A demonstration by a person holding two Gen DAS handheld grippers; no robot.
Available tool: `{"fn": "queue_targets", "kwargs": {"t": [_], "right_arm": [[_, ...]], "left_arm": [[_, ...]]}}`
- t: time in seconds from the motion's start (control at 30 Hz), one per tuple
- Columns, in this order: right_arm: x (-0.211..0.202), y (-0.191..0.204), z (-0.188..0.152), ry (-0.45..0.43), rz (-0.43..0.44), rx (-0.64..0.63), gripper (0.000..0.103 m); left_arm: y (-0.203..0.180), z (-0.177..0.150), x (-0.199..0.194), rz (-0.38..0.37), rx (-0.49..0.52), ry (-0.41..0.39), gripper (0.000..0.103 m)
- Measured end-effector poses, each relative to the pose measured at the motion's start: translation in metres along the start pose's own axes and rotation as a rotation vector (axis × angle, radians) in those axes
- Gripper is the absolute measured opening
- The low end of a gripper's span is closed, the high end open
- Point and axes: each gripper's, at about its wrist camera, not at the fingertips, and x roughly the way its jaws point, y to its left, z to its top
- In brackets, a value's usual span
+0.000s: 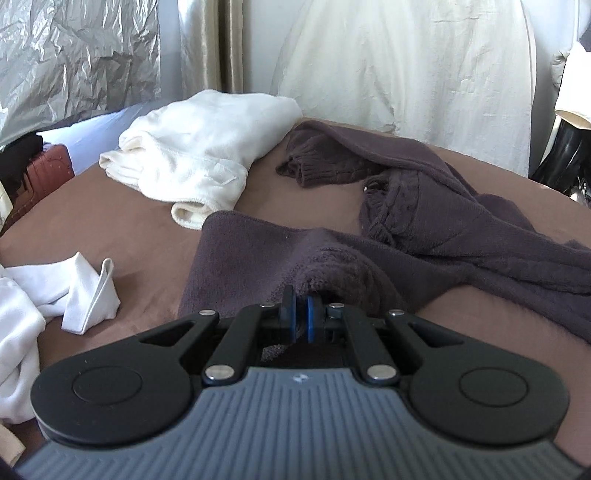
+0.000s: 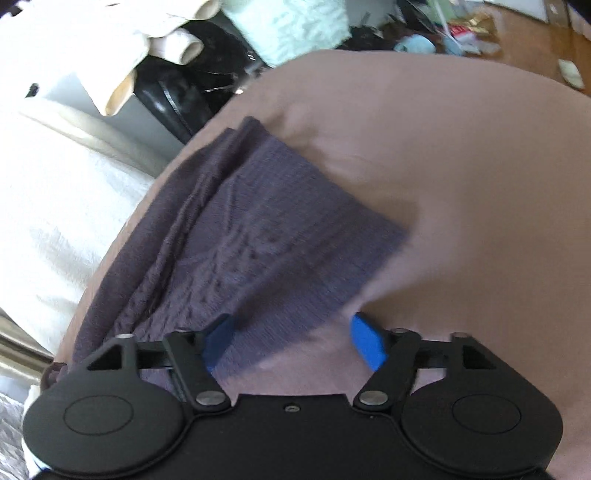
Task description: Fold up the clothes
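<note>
A dark purple knit sweater (image 1: 424,229) lies spread and rumpled on the brown bed cover (image 1: 122,229). My left gripper (image 1: 301,317) is shut on a bunched edge of the sweater near its front. In the right wrist view a flat part of the same sweater (image 2: 266,236) lies on the brown cover (image 2: 461,166). My right gripper (image 2: 291,339) is open just above the sweater's near edge, with its blue pads (image 2: 367,343) spread wide and nothing between them.
A folded cream fleece garment (image 1: 199,147) lies at the back of the bed. White clothes (image 1: 55,295) lie at the left. White curtains (image 1: 406,55) hang behind. Beyond the bed edge in the right wrist view are dark bags (image 2: 192,88) and floor clutter (image 2: 443,29).
</note>
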Motion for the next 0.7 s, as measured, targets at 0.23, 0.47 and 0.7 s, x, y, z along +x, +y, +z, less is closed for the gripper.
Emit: {"fn": "queue_targets", "kwargs": {"t": [0.23,0.47,0.7], "right_arm": [[0.027,0.044,0.004,-0.116,-0.152,-0.27,0.019],[-0.018,0.09,-0.001,-0.296,-0.227,-0.467,0.013],[-0.07,0.119,0.008,-0.39,-0.257,-0.609,0.01]], "left_arm": [[0.01,0.007,-0.007,0.084,-0.005,-0.097,0.005],[0.024,0.009,-0.018,0.098,-0.04,-0.119,0.005],[0.028,0.016,-0.038,0.09,-0.059,-0.196,0.005]]}}
